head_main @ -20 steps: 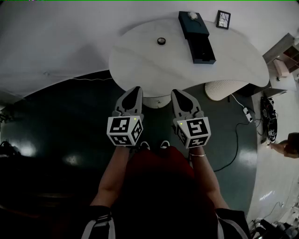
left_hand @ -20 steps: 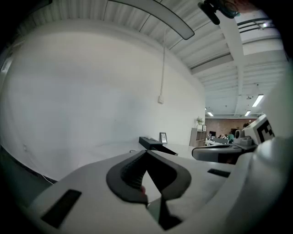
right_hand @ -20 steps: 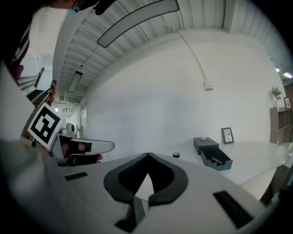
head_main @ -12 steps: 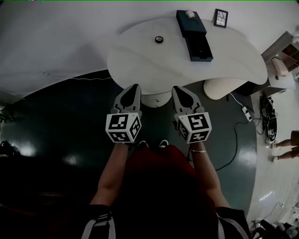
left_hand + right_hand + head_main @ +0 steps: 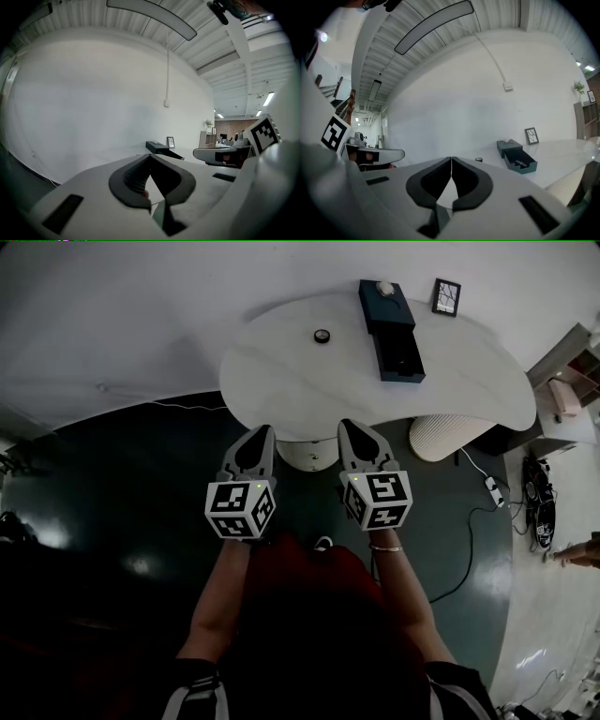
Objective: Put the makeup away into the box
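A dark box (image 5: 394, 329) with its drawer pulled open stands at the back of the round white table (image 5: 281, 381); a stick-shaped item lies in the drawer (image 5: 519, 162). A small round makeup jar (image 5: 322, 335) sits alone to the left of the box, also visible as the jar (image 5: 478, 160) in the right gripper view. My left gripper (image 5: 255, 435) and right gripper (image 5: 352, 430) hover side by side over the dark floor, short of the table's near edge. Both are shut and hold nothing. The left gripper view shows the box (image 5: 161, 148) far ahead.
A framed picture (image 5: 446, 296) stands behind the box, and a white ball (image 5: 385, 287) rests on the box lid. A ribbed white stool (image 5: 450, 426) sits under the table's right side. Cables and a power strip (image 5: 495, 470) lie on the floor at right.
Both grippers have slid a little lower in the head view and the left one has drifted left; the person's feet have shifted. The jaws stay shut.
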Demonstrator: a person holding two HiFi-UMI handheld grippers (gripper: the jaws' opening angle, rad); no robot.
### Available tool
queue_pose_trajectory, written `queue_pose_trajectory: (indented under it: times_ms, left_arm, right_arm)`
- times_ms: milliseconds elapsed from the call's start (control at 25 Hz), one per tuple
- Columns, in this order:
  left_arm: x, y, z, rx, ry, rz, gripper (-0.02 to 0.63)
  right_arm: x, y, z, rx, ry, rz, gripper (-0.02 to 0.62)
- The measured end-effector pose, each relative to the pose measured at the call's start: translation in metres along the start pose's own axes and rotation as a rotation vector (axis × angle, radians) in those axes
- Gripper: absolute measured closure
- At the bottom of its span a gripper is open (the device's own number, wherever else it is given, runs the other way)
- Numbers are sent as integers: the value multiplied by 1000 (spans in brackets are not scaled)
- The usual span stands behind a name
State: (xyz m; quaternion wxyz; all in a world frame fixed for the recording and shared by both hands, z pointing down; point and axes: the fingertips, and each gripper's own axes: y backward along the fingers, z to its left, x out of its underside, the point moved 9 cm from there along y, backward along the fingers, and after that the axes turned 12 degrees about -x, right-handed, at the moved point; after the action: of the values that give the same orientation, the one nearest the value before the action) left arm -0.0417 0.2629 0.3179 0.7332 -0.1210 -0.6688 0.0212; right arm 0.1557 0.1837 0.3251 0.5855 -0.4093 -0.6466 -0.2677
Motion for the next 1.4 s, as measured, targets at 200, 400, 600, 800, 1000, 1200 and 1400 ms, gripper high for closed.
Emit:
queue_pose_trajectory:
  times_ms: [200, 400, 600, 800, 1000, 1200, 1400]
  left_arm:
    - [-4, -6, 8, -24, -9, 1, 584]
    - [-10, -30, 16, -1, -14, 13, 584]
    - [-10, -73, 31, 42, -4, 39, 584]
    - [-13, -125, 43, 88, 10, 69, 583]
    - [-14, -171, 61, 121, 7, 104, 583]
    - [-14, -206, 74, 150, 15, 131, 583]
    - [-15, -236, 82, 187, 28, 155, 584]
  right_arm:
    - [-2, -10, -6, -5, -9, 9, 580]
    - [-2, -32, -13, 7, -16, 20, 580]
    - [-5, -69, -29, 38, -12, 37, 580]
    - [-10, -111, -53, 56, -13, 85, 580]
    - [-7, -153, -69, 50, -45, 106, 580]
    - [-9, -183, -84, 76, -68, 128, 578]
    - [-5, -208, -102, 108, -91, 189, 509]
